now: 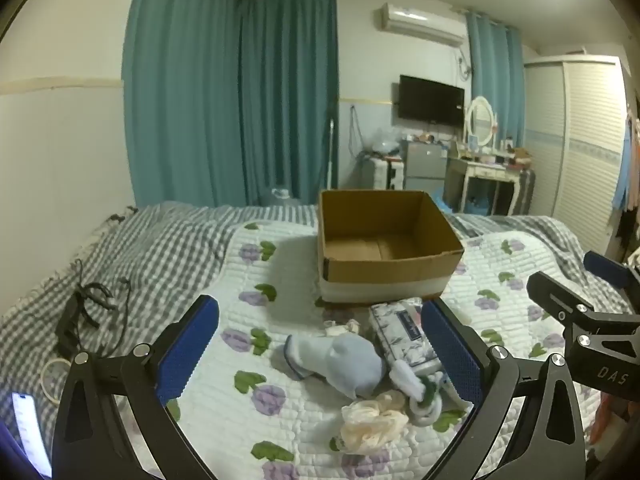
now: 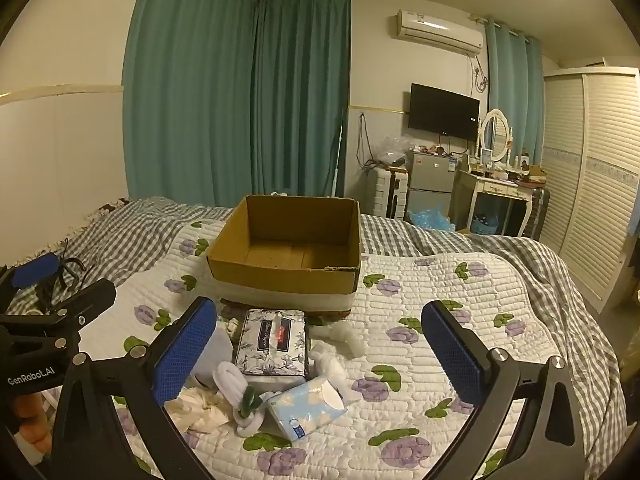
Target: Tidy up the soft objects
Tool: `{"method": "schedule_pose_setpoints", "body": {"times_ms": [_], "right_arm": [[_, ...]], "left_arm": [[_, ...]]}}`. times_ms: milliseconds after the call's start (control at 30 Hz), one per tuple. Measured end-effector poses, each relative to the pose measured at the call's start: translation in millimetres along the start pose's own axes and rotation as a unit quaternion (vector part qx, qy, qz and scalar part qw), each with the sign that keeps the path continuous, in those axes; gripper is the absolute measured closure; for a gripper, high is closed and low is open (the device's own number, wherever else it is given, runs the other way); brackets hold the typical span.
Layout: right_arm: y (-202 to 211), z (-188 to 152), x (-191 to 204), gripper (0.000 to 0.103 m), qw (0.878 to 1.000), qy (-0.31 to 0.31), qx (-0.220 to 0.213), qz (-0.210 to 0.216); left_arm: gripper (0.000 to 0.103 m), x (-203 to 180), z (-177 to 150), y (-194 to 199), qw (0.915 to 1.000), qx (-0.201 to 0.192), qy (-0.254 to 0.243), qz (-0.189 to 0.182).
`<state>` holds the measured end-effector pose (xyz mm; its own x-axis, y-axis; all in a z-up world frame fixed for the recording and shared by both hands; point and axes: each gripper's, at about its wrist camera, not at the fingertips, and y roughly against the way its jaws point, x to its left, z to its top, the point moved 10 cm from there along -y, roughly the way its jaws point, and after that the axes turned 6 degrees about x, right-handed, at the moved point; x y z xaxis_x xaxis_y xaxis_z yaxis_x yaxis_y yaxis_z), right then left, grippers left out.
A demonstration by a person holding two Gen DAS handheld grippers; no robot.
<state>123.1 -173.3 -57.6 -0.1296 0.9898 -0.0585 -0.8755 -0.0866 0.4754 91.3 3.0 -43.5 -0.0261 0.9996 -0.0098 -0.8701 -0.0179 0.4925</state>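
With both grippers, left (image 1: 320, 354) and right (image 2: 320, 354), wide and empty above the pile (image 2: 276, 364) lying on the quilt (image 2: 420, 360) just before the empty box (image 2: 288, 276), best pinch one piece only, then lift clear before crossing the rim.
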Motion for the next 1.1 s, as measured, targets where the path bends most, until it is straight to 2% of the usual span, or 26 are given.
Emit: {"method": "schedule_pose_setpoints", "body": {"times_ms": [1100], "right_arm": [[-5.9, -3.9, 2.6, 0.000, 1.000, 0.004, 0.007, 0.004]], "left_arm": [[0.000, 3.6, 2.9, 1.3, 1.0000, 0.000, -0.002, 0.003]]}}
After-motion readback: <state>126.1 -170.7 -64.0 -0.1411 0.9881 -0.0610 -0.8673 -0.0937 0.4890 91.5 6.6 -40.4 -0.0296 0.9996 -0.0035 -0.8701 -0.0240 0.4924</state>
